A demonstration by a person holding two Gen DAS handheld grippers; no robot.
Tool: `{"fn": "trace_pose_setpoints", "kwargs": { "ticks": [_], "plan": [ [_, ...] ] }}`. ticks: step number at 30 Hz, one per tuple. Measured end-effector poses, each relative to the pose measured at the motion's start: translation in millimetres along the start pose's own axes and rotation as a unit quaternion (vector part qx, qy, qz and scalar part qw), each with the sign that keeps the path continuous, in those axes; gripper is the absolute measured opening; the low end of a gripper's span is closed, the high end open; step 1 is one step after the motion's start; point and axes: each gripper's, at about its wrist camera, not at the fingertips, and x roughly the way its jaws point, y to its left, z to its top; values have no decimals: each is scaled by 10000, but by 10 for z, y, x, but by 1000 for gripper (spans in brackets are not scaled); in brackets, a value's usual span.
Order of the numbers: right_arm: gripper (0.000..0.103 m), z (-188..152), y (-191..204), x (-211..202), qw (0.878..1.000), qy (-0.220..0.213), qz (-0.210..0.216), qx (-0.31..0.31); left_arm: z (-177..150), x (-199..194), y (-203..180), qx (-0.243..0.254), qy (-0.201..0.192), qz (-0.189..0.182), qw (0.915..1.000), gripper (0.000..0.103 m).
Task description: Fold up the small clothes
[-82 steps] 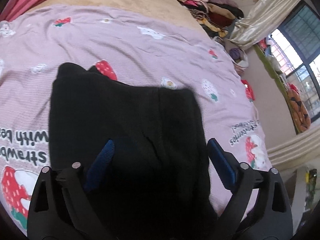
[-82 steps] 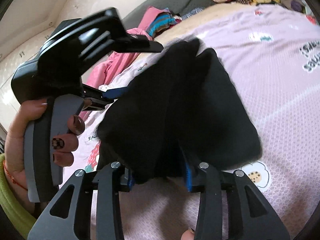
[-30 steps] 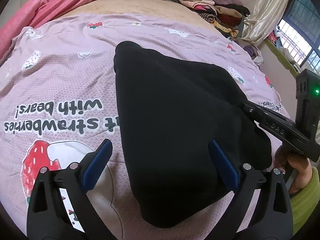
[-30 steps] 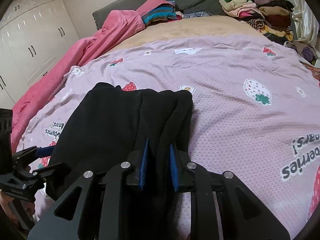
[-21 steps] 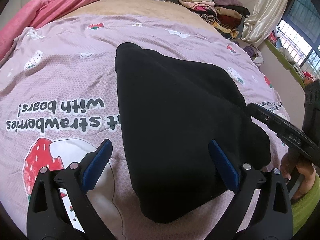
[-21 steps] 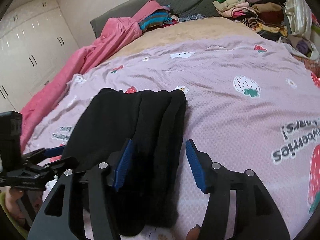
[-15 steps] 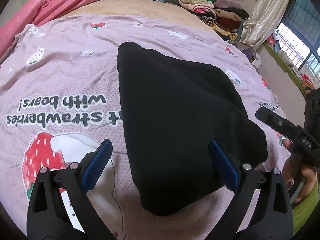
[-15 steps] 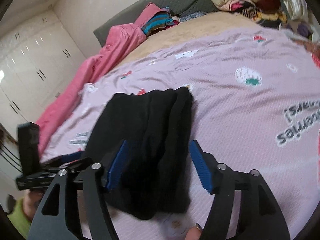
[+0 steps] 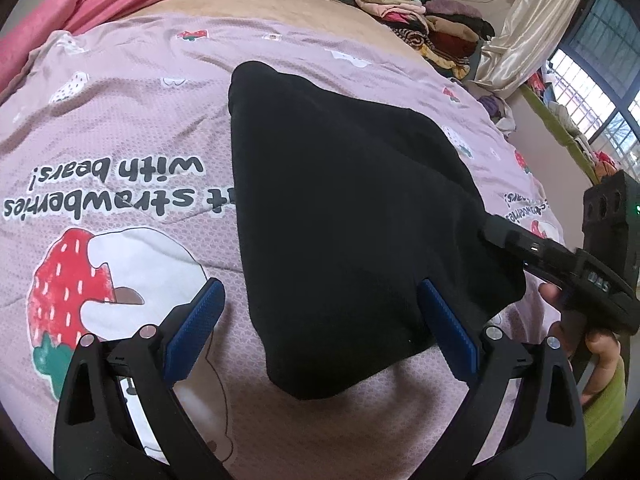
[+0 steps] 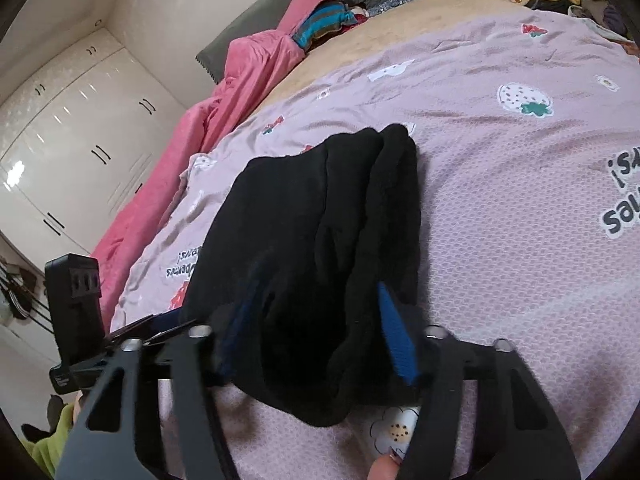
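A black garment [image 9: 340, 200] lies folded on the lilac strawberry bedspread [image 9: 120, 128]. My left gripper [image 9: 320, 332] hovers open over its near edge, its blue pads [image 9: 192, 332] wide apart and clear of the cloth. In the right wrist view the garment [image 10: 320, 208] shows as several stacked layers. My right gripper [image 10: 318, 326] straddles its thick near end. Its jaws are closing, with the cloth bunched between them and brushing the pads [image 10: 396, 332]. From the left wrist view, the right gripper [image 9: 560, 264] reaches in at the garment's right corner.
A pink quilt [image 10: 224, 108] runs along the bed's far left side. Piles of folded clothes [image 9: 420, 12] sit at the bed's far end, near the curtain [image 9: 532, 20]. White wardrobes [image 10: 72, 136] stand behind. A hand and green sleeve [image 9: 600, 360] hold the right gripper.
The right gripper let go of the garment's edge, opened wide, rolled and shifted sideways. Its jaws have since narrowed around the thicker folded end. The left gripper barely moved.
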Motion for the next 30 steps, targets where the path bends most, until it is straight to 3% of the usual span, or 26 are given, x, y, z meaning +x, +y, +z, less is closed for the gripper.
{"fn": "trace_pose_setpoints", "kwargs": {
  "ticks": [3,10,15,18,20,23,25,30],
  "plan": [
    [20,3,22,57,9999,66,-14,-124,7,17,-27,5,22,-29,10000,90],
    [16,137,176,-237,9973,-211,-209,-669,154,12,-211,231,75,12,9997,90],
    [17,2,152,-124,9928,-85,-737,-943,58,141,-208,222,227,19,9995,90],
    [27,-88,77,-65,9926,-106,-892,-821,31,167,-191,224,270,16,9994,90],
    [45,-115,61,-80,9915,-195,-1042,-761,39,152,-186,241,252,30,9994,90],
    [49,-130,57,-125,9912,-269,-1069,-731,44,132,-194,272,233,50,9993,90],
    [60,-139,72,-152,9904,-288,-1128,-748,43,109,-202,304,205,82,9993,90],
    [71,-152,107,-199,9885,-304,-1256,-787,45,59,-188,284,173,97,9994,90]
  ]
}}
